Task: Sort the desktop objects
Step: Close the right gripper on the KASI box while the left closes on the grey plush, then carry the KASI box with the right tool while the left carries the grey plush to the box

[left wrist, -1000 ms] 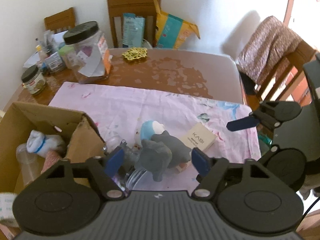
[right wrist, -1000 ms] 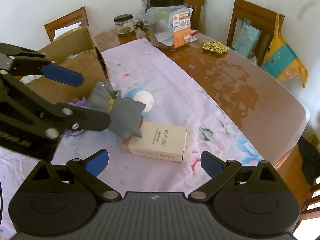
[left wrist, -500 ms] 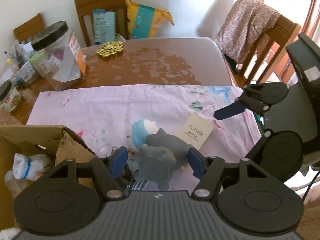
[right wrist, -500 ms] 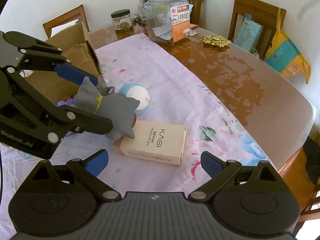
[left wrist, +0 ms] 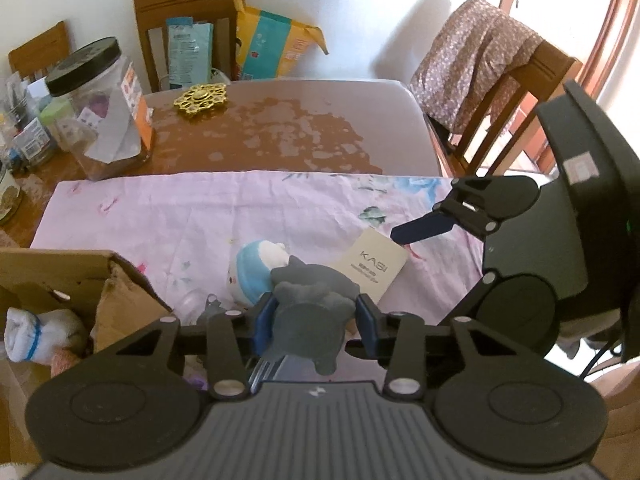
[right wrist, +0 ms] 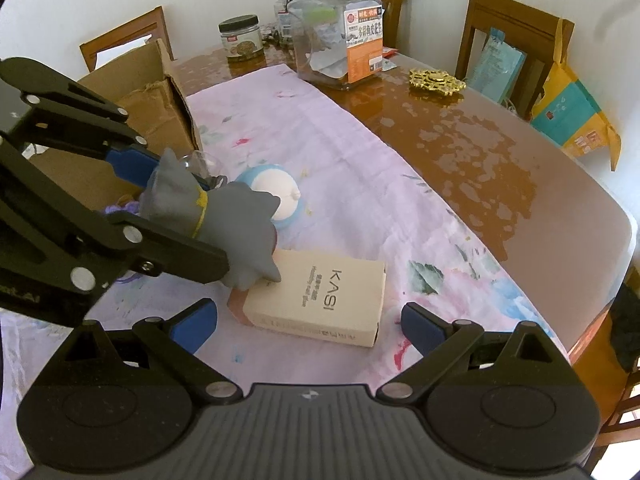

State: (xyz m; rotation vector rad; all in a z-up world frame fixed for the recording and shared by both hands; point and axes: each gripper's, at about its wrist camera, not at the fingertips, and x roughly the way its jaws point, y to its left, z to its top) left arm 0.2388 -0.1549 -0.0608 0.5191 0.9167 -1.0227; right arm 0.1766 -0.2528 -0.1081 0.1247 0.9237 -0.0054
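Note:
A grey plush toy (left wrist: 316, 284) with a yellow collar (right wrist: 202, 212) stands on the pink cloth (left wrist: 200, 208). It sits between the blue pads of my left gripper (left wrist: 315, 322), whose jaws are closing and press on its sides. A blue-and-white round toy (right wrist: 276, 192) lies just behind it. The beige KASI box (right wrist: 320, 296) lies flat beside it, touching the plush toy's foot. My right gripper (right wrist: 310, 324) hovers open over the near end of that box, with nothing between its fingers. An open cardboard box (left wrist: 120, 308) stands at the left.
The cardboard box holds a rolled white sock (left wrist: 36, 332). At the table's far end are a big clear jar (right wrist: 336, 36), a small jar (right wrist: 240, 38) and a gold coaster (right wrist: 436, 80). Wooden chairs ring the table. One chair holds a yellow bag (right wrist: 572, 120).
My left gripper's jaws have narrowed from wide apart until the pads touch the grey plush toy, and its view has turned a little. The right gripper has stayed open over the box.

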